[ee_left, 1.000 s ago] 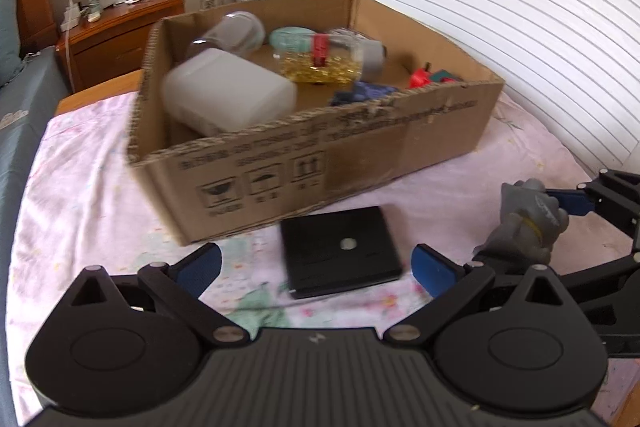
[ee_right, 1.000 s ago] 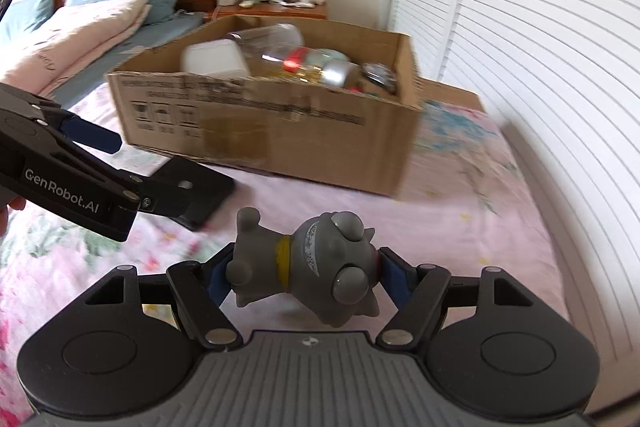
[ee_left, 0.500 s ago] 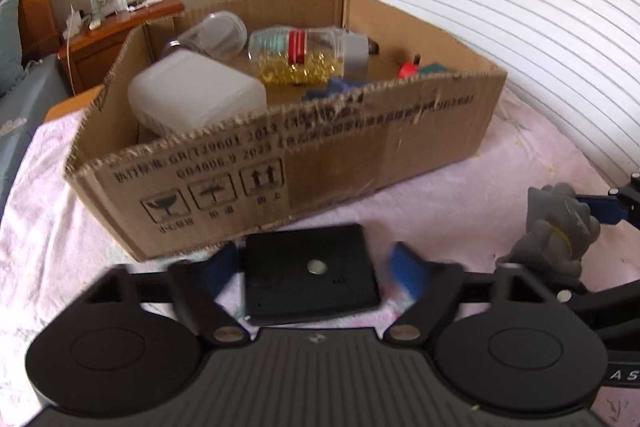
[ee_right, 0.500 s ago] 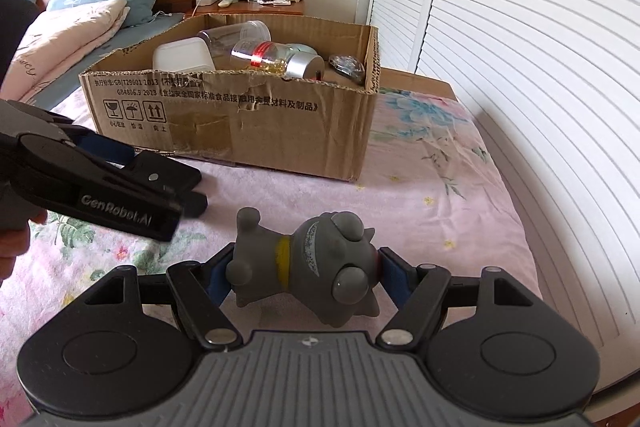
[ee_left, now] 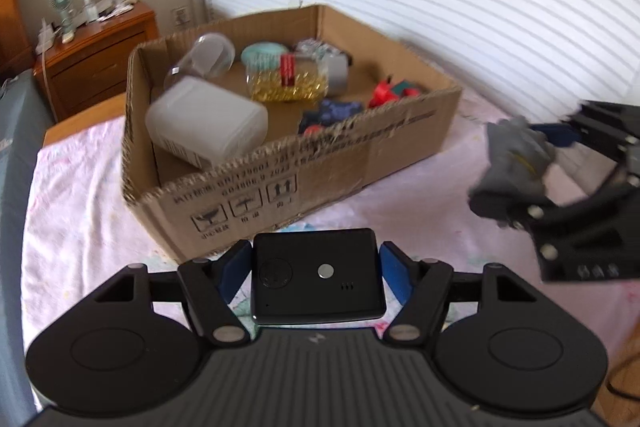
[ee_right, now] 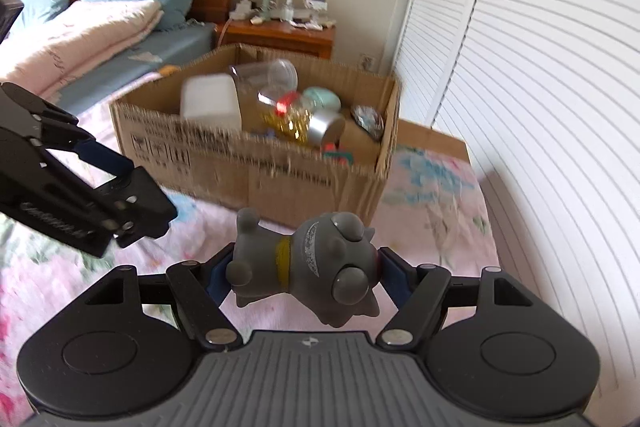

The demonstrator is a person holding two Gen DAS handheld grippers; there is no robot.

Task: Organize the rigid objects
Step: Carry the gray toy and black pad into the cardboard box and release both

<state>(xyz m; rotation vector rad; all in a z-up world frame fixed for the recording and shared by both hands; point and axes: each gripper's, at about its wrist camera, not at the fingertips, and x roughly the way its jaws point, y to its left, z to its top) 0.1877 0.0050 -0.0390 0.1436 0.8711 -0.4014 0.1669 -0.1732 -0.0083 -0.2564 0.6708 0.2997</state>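
Note:
A flat black rectangular device [ee_left: 316, 277] sits between the blue pads of my left gripper [ee_left: 314, 273], which is shut on it, lifted off the pink floral bedspread [ee_left: 80, 187]. In the right wrist view, my right gripper [ee_right: 302, 277] is shut on a grey toy figure [ee_right: 308, 269] with a yellow collar, held on its side. That toy [ee_left: 512, 163] also shows blurred at the right of the left wrist view. An open cardboard box [ee_left: 304, 175] lies just beyond both grippers. From the right wrist view, the left gripper [ee_right: 100, 183] holds the black device [ee_right: 150, 201] at the left.
The box [ee_right: 256, 163] holds a white plastic container [ee_left: 206, 125], a clear jar [ee_left: 208, 61], a jar of yellow beads [ee_left: 288, 83] and small red and blue items. A wooden nightstand [ee_left: 96, 55] stands behind it. Pillows [ee_right: 92, 27] and a headboard are at the left, louvred doors [ee_right: 540, 47] at the right.
My left gripper came down around the black device, closed on it and lifted it off the bedspread. The right gripper rose a little with the grey toy. The box now looks farther below both cameras.

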